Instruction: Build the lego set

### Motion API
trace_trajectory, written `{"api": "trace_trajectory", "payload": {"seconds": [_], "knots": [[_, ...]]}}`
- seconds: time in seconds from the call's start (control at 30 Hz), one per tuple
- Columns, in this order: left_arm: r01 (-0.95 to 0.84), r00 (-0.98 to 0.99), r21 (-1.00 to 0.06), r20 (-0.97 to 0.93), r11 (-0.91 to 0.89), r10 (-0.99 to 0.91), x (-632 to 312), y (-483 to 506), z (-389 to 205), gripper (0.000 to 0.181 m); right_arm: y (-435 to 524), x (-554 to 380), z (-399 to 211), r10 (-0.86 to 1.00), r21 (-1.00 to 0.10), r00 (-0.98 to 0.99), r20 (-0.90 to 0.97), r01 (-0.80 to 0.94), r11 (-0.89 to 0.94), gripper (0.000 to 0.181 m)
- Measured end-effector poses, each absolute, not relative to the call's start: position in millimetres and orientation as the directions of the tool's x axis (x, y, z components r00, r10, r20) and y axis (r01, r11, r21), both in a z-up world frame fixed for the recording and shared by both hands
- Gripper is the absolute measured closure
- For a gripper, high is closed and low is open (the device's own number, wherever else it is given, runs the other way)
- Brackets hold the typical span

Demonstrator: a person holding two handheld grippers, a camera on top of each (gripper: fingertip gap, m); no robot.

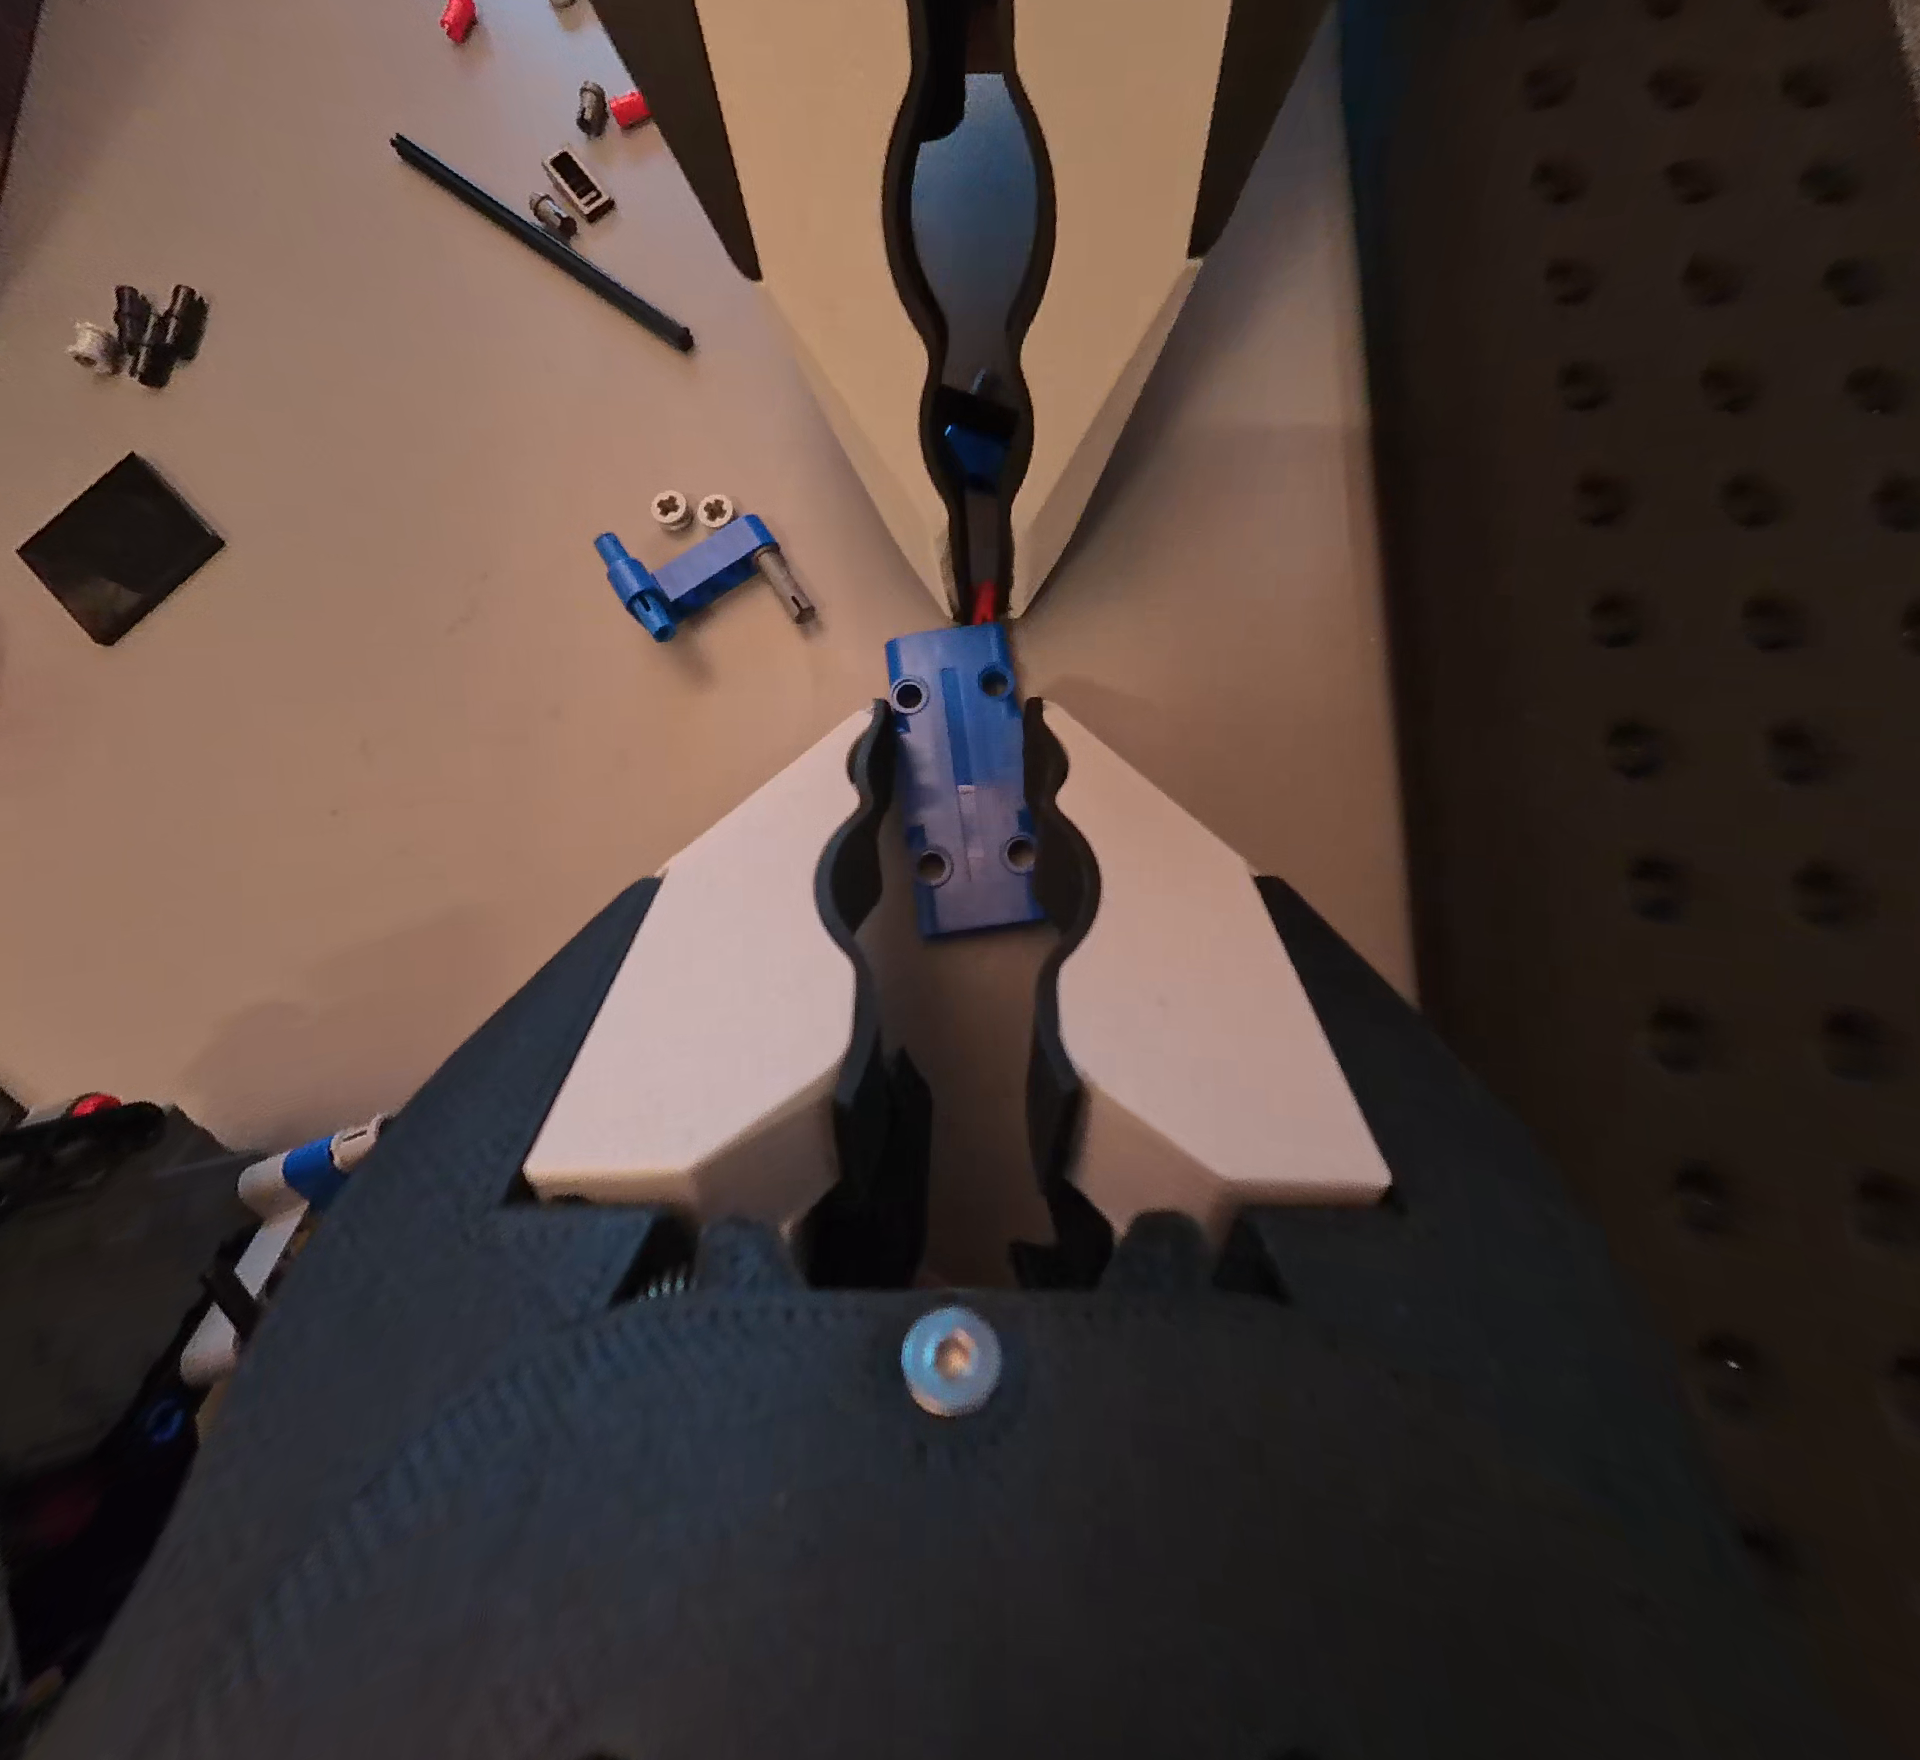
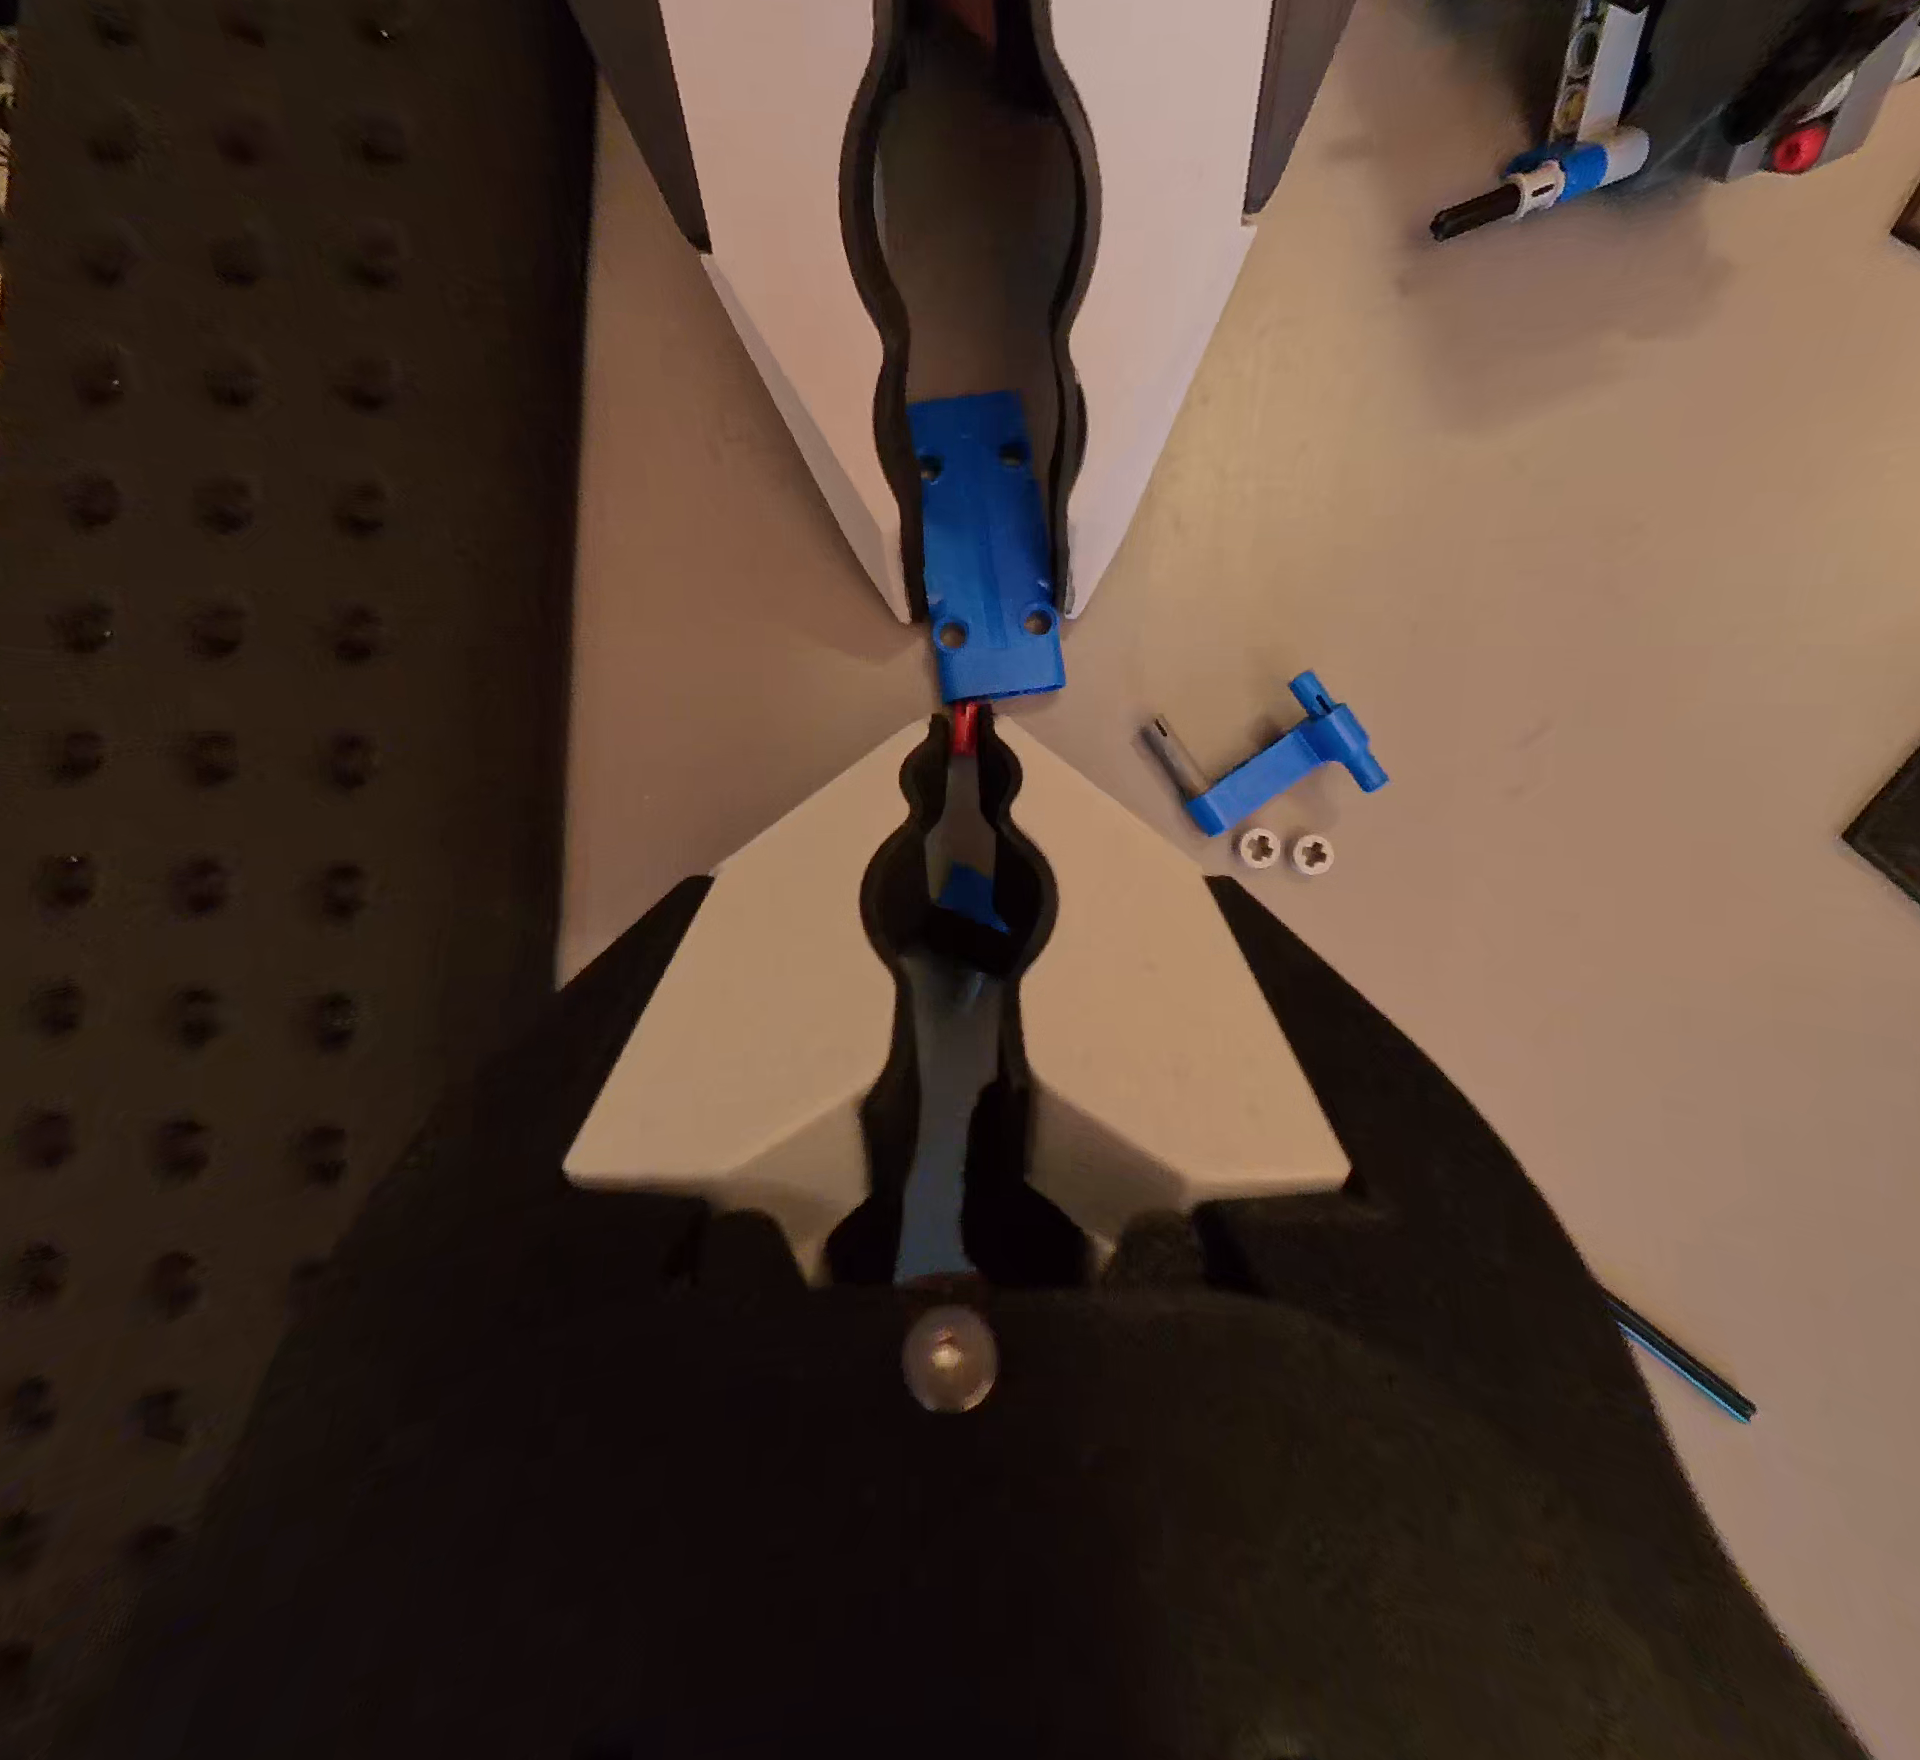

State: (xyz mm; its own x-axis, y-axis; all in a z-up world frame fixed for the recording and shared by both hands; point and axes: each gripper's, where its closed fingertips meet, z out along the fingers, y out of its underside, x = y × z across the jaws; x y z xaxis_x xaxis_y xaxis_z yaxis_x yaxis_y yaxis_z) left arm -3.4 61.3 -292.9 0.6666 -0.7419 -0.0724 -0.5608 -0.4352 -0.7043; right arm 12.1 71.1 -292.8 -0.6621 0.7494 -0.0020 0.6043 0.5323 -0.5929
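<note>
I'm running both grippers tip to tip over the table (image 1: 312, 827), w/ the dark studded mat (image 1: 1662, 671) along one side, on my right in the left wrist view. Biggest lego item is the half-built model (image 2: 1704, 27), parked off at the table's far corner in the right wrist view, prob. kept clear so I've room for sub-assembly work. Left gripper (image 1: 961, 723) is closed down on the blue panel (image 1: 966, 796), jaws pressing its two long edges, panel lying flat-face-up to the cam w/ its four holes showing and one end poking past the tips, I think so the end stays exposed for mating. Right gripper (image 2: 971, 734) is nearly fully closed on a small dark piece w/ blue on it and a red pin (image 2: 966, 723) sticking out the tip; can't tell exactly what that piece is, it's buried between the pads. Red pin sits just at the panel's end, touching or nearly, can't tell which. My read: I'm about to push pin into panel, so axes need to line up before pressing. Spare bits lie well apart on the table: blue crank (image 1: 707, 572) w/ two white bushes (image 1: 693, 508) just beside it, long black axle (image 1: 540, 240), black tile (image 1: 120, 547), a few red and black connectors scattered farther out.
</note>
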Motion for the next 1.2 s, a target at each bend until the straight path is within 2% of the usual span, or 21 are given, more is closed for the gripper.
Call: {"api": "trace_trajectory", "payload": {"seconds": [0.3,1.2], "knots": [[-0.563,0.668,-0.701,-0.074,-0.438,-0.741,-4.2,63.0,-293.2,0.158,70.1,10.4,-292.1,0.739,-0.660,-0.672,0.041,0.537,0.525,0.174],[-0.559,0.668,-0.705,-0.071,-0.436,-0.741,-5.1,65.9,-293.4,0.158,64.7,8.7,-292.9,0.724,-0.701,-0.689,0.043,0.495,0.513,0.178]]}}
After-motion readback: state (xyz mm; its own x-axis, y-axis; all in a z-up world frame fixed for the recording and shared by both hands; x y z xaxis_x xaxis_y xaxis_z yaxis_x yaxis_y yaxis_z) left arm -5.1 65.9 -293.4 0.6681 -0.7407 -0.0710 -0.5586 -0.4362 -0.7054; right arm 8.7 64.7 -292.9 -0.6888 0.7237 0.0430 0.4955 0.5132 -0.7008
